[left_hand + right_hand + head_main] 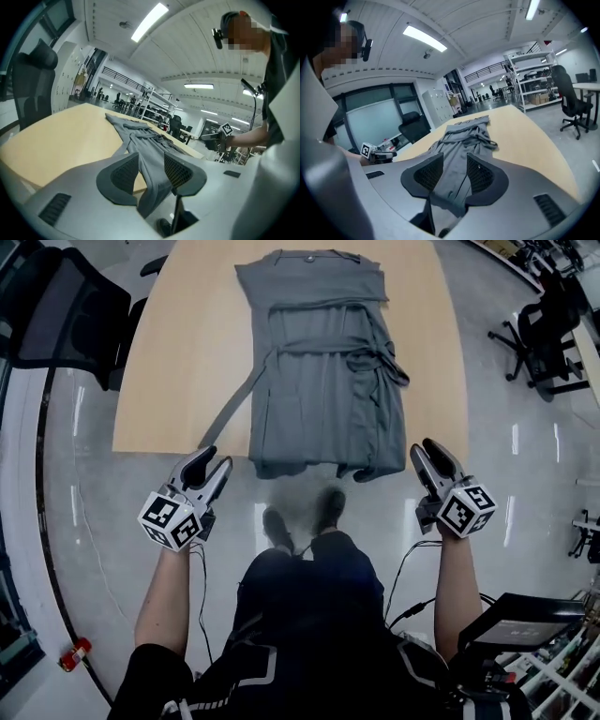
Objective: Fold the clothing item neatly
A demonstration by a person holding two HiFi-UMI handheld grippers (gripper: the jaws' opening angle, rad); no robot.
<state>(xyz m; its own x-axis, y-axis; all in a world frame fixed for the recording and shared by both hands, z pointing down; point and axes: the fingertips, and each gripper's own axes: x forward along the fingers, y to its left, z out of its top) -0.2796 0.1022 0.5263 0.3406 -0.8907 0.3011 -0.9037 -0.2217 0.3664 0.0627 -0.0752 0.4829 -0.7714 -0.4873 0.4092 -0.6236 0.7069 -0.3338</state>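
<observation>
Left gripper (pixel 216 458), right gripper (pixel 427 446) (jaws apart) flank dress (pixel 323 381) overhanging table (pixel 178 381) edge.

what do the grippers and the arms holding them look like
The left gripper and right gripper have grey bodies and dark mesh-textured pads, each with a white cube of black square markers. A black cable trails from each. Black short-sleeved top, pale stripes.

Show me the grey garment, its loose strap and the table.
grey garment (pixel 328 399), head view, middle of the fabric.
loose strap (pixel 232 406), head view, midway along the strip.
table (pixel 178 352), head view, bare top left of the garment.
</observation>
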